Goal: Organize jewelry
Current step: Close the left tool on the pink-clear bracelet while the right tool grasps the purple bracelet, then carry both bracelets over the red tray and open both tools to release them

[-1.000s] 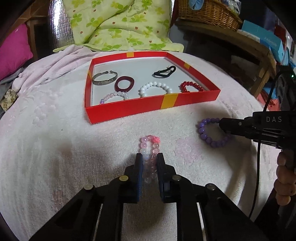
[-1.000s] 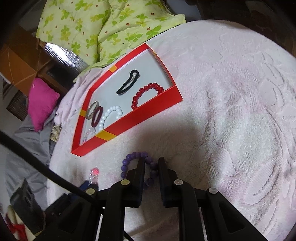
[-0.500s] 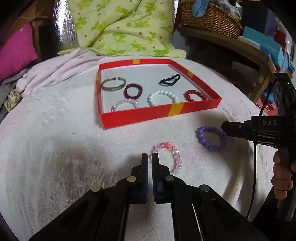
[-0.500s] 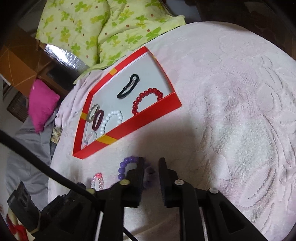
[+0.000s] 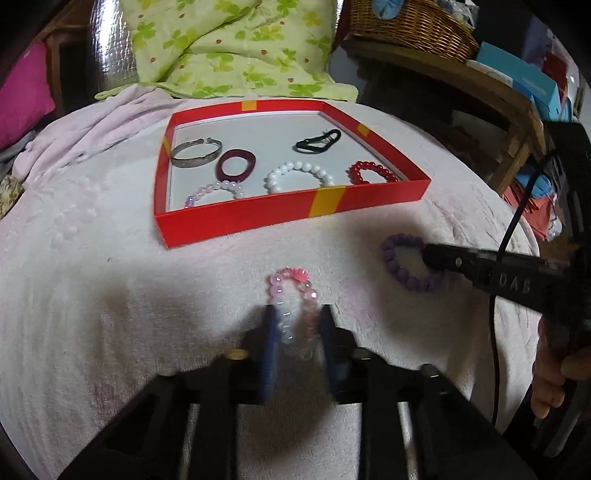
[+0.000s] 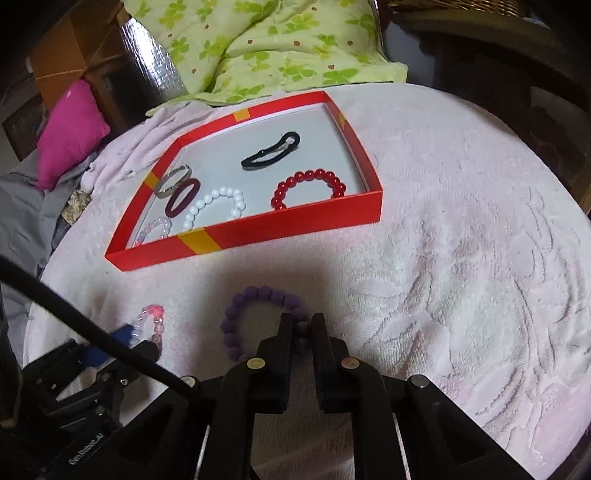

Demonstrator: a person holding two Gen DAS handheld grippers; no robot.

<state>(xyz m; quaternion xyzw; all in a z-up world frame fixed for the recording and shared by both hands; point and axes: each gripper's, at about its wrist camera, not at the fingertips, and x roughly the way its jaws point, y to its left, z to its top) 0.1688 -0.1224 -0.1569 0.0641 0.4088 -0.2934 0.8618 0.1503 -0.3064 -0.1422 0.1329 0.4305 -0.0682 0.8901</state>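
Observation:
A pink bead bracelet (image 5: 293,310) lies on the pale pink towel in front of a red tray (image 5: 295,214). My left gripper (image 5: 297,314) is open, its fingers either side of the bracelet's near part. A purple bead bracelet (image 6: 258,321) lies to the right. My right gripper (image 6: 300,320) has its fingers close together around the bracelet's near right side; the bracelet rests on the towel. The purple bracelet (image 5: 408,262) and right gripper (image 5: 428,254) also show in the left wrist view. The tray holds several pieces of jewelry.
In the tray lie a silver bangle (image 5: 195,155), a maroon ring (image 5: 236,166), a white bead bracelet (image 5: 299,177), a red bead bracelet (image 6: 308,188) and a black hair tie (image 6: 269,155). A green floral quilt (image 5: 229,48) lies behind. A wooden shelf with a basket (image 5: 410,29) stands right.
My left gripper was shut short of the pink bracelet; it has opened and moved forward around it. My right gripper has narrowed on the purple bracelet's side.

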